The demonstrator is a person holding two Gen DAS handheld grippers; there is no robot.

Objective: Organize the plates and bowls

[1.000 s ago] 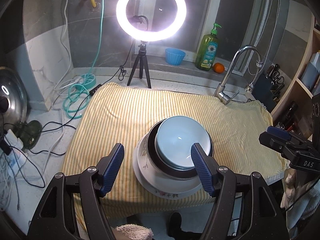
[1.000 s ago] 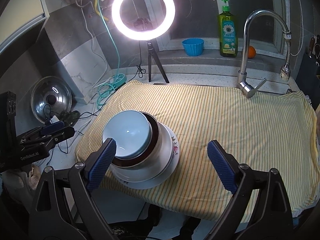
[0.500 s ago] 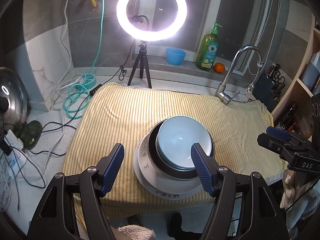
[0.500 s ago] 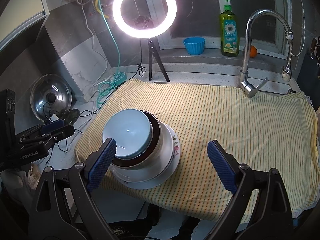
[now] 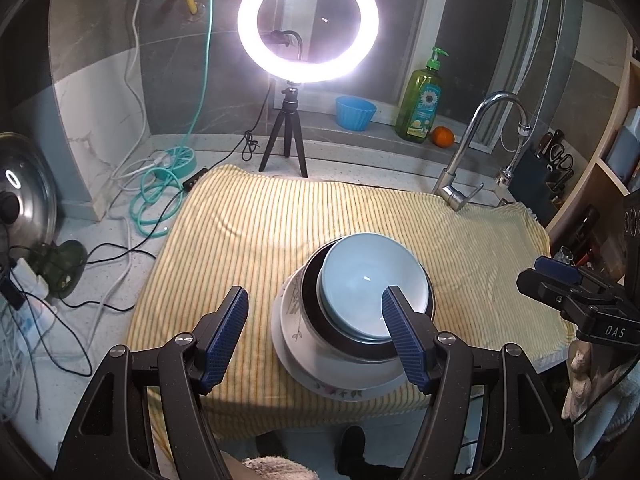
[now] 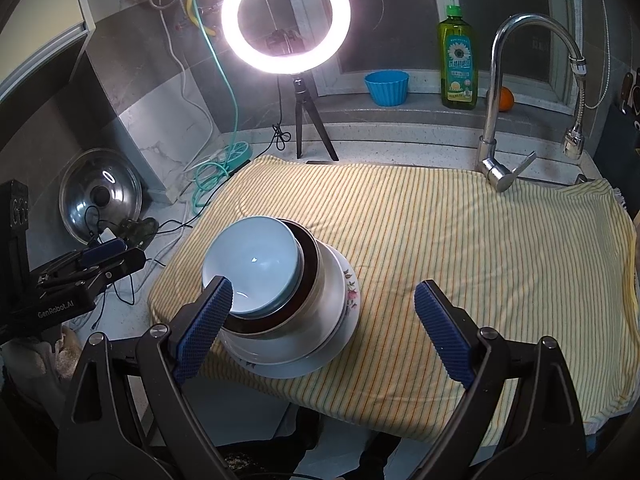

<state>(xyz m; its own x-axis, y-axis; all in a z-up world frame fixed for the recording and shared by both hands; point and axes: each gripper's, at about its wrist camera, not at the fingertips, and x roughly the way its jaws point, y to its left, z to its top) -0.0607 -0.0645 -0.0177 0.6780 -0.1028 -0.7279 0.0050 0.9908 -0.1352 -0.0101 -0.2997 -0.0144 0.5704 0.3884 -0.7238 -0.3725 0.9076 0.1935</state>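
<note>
A stack of dishes sits on a yellow striped cloth [image 5: 280, 220] spread over the bench, close to the cloth's near edge and toward its left end as the right wrist view shows it. At the bottom is a flowered plate [image 5: 340, 390] [image 6: 352, 292], on it a white bowl [image 5: 296, 320] [image 6: 320, 320], then a dark bowl [image 5: 310, 280] [image 6: 308, 248], and on top a pale blue bowl [image 5: 372, 280] [image 6: 252, 260], nested and leaning a little off centre.

The left gripper [image 5: 314, 334] hangs just in front of the stack with its fingers spread wide and nothing between them. Its right finger [image 5: 402, 344] overlaps the blue bowl's near rim in that view, though whether it touches cannot be told; its left finger [image 5: 224, 334] is over bare cloth left of the plate.

The right gripper [image 6: 324, 328] is also spread wide and holds nothing. The stack lies at its left side: its left finger [image 6: 204, 326] overlaps the near rim of the bowls, while its right finger [image 6: 444, 332] is over bare cloth well to the right of the plate.

Behind the cloth stand a ring light [image 5: 308, 20] on a tripod, a tap [image 6: 500, 120], a soap bottle [image 6: 458, 56], a blue cup [image 6: 386, 86] and an orange [image 5: 442, 136]. A pot lid [image 6: 100, 196] leans at the left.
</note>
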